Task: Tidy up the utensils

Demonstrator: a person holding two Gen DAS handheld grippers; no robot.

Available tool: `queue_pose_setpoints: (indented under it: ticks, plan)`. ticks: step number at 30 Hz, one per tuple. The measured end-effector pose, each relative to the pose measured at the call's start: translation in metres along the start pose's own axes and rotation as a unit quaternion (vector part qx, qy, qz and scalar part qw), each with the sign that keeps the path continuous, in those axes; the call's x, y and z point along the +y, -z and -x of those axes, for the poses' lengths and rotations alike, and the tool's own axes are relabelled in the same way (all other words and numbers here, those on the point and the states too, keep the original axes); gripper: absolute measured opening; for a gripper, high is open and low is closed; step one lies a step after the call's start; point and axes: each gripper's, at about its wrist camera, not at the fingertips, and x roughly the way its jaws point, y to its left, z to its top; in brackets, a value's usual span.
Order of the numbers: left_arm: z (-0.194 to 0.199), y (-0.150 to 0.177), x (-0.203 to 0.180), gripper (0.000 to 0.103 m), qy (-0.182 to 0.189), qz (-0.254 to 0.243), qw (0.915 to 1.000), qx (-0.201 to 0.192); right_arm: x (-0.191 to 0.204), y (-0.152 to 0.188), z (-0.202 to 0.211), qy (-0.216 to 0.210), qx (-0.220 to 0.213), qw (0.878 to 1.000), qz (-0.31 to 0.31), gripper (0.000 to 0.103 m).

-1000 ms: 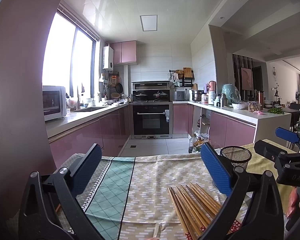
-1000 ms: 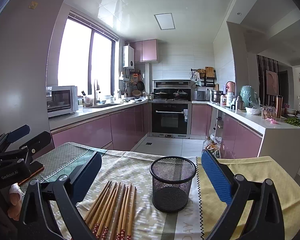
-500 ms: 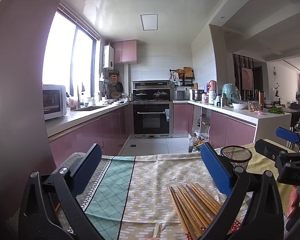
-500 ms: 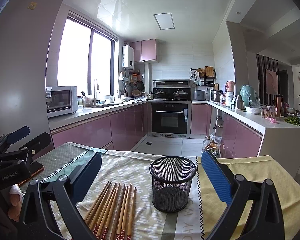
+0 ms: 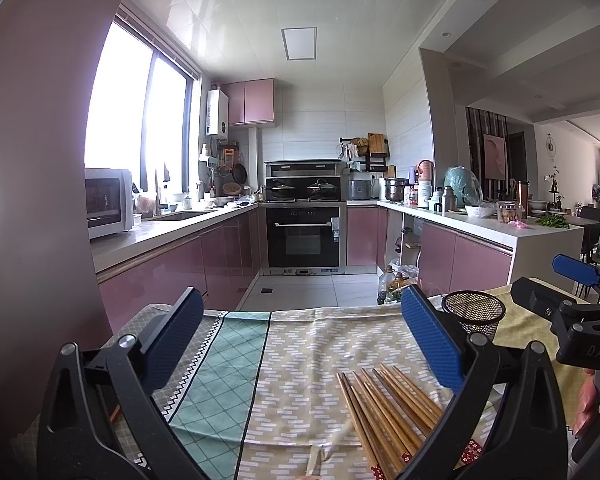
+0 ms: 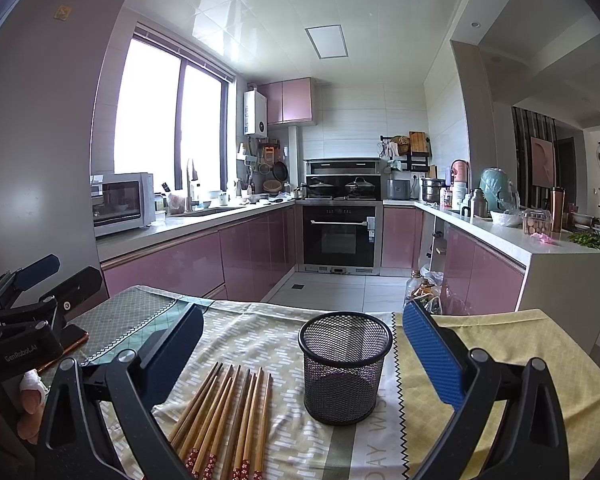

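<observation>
- Chopsticks (image 6: 224,420): a loose row of wooden sticks was laid flat on the patterned tablecloth (image 6: 260,344), none yet in the holder. Red-patterned butt ends were turned toward the cameras and the bare tips pointed away toward the kitchen, so the long axis ran near to far, fanning slightly.
- Mesh cup (image 6: 345,366): a black wire holder was stood upright and empty on the same cloth, just beside the row on its right, not touching it.
- Right gripper (image 6: 300,348): the blue-padded jaws were spread wide and nothing was held. In the right wrist view the cup was framed between them and the row lay low and left of centre, under the left jaw.
- Left gripper (image 5: 300,332): the jaws were likewise set wide apart and empty. In the left wrist view the same row (image 5: 388,412) lay low and right of centre, passing under the right jaw; the cup (image 5: 474,314) was seen beyond it, partly hidden.
- Governing relation: the row was placed between the two grippers, roughly parallel to both sets of fingers. Neither tool was judged clearly nearer; the right one was judged better placed, being already lined up on the cup.
- Requirement judged for pickup: a drop toward the cloth and a shift sideways over the row.
</observation>
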Motion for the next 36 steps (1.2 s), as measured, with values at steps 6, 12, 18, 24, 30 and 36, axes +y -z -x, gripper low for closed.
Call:
queue_pose_setpoints:
  ticks: [6, 12, 18, 24, 30, 36]
  plan:
    - [0.000, 0.000, 0.000, 0.097, 0.000, 0.000, 1.0000, 0.000, 0.000, 0.000, 0.000, -0.001, 0.001, 1.000, 0.000, 0.096]
    - [0.000, 0.000, 0.000, 0.097, 0.000, 0.000, 1.0000, 0.000, 0.000, 0.000, 0.000, -0.001, 0.001, 1.000, -0.001, 0.096]
    - [-0.001, 0.002, -0.001, 0.097, -0.004, 0.001, 1.0000, 0.002, 0.002, 0.001, 0.000, -0.002, 0.002, 1.000, -0.003, 0.096]
    - [-0.005, 0.004, -0.004, 0.097, -0.010, -0.007, 0.9999, -0.001, 0.003, 0.002, 0.000, -0.004, 0.004, 1.000, -0.005, 0.096]
    - [-0.006, 0.006, -0.009, 0.097, -0.008, -0.015, 0.9999, 0.001, 0.002, 0.002, -0.003, -0.005, 0.009, 1.000, -0.007, 0.096]
    - [-0.007, 0.009, -0.010, 0.097, 0.001, -0.012, 0.9999, 0.011, 0.000, 0.001, -0.005, -0.004, 0.009, 1.000, -0.010, 0.096]
